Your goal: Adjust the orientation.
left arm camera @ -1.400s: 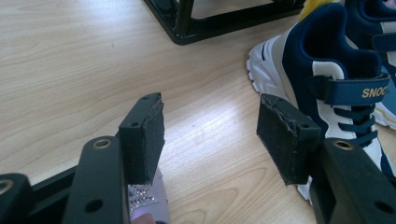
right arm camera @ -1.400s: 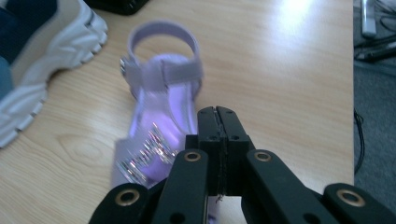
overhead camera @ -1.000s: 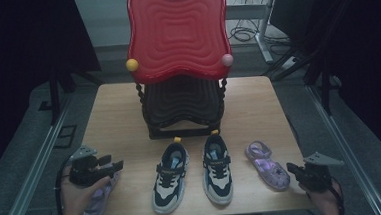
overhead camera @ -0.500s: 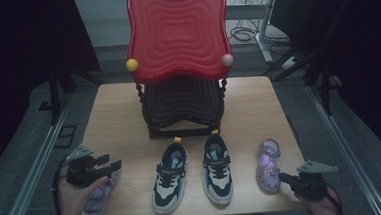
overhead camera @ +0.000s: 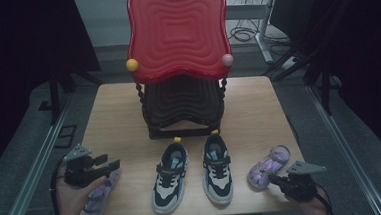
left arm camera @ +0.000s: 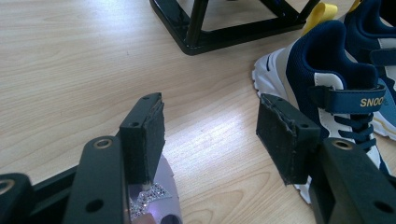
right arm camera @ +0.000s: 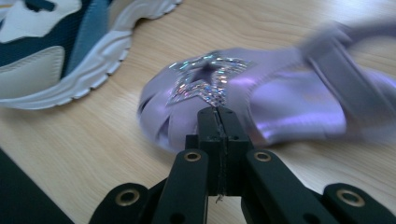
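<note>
Nearest the table's (overhead camera: 118, 99) front edge, left tool (overhead camera: 106, 168) gapes wide over the left purple sandal (overhead camera: 98, 198), right tool (overhead camera: 274, 180) pinched shut against the right purple sandal (overhead camera: 267, 166), both flanking the sneaker pair (overhead camera: 192, 172), black rack (overhead camera: 182, 105) beyond.

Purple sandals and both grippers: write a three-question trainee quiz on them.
1. True or false: the right gripper has its jaws pressed together at the toe of the right purple sandal.
2. What lies under the left gripper?
3. How many sneakers stand between the two sandals? A one, B two, C three.

Key: 1 true. 2 the left purple sandal, with the jaws open above it. 3 B.
</note>
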Available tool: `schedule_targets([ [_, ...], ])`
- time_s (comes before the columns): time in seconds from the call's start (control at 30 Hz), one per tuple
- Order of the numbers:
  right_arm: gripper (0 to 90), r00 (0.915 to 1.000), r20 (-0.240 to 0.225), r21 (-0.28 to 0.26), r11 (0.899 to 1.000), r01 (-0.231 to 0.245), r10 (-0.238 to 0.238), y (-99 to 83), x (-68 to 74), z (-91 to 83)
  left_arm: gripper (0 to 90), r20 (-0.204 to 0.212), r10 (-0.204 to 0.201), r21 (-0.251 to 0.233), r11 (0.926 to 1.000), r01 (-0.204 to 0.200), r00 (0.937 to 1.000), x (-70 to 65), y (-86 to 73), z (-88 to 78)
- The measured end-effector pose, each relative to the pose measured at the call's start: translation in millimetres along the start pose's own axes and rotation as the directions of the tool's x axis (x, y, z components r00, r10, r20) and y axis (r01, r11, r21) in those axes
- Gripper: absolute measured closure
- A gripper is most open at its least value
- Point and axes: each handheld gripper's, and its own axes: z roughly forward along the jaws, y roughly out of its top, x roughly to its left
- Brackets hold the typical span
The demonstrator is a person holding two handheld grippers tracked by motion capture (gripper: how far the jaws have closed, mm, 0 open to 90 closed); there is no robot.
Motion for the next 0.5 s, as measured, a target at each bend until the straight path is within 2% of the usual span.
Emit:
schedule_targets([
  [0.17,89.3,0.9993,-0.017,0.021,0.999,0.035,-0.034,5.4,13.3,14.2,41.7,-0.009,-0.012,-0.006,0.9999,0.012,0.9999,4.8,-1.2,-4.0],
  [0.33,89.2,0.9971,0.002,0.028,0.997,0.076,-0.076,11.9,28.6,24.7,41.7,-0.012,-0.016,-0.013,0.9998,0.016,0.9998,6.2,-1.4,-6.5],
  [0.5,89.2,0.9961,0.018,0.028,0.996,0.086,-0.087,14.7,34.1,28.9,41.6,-0.007,-0.010,-0.003,0.9999,0.010,0.9999,5.0,-1.2,-4.2],
])
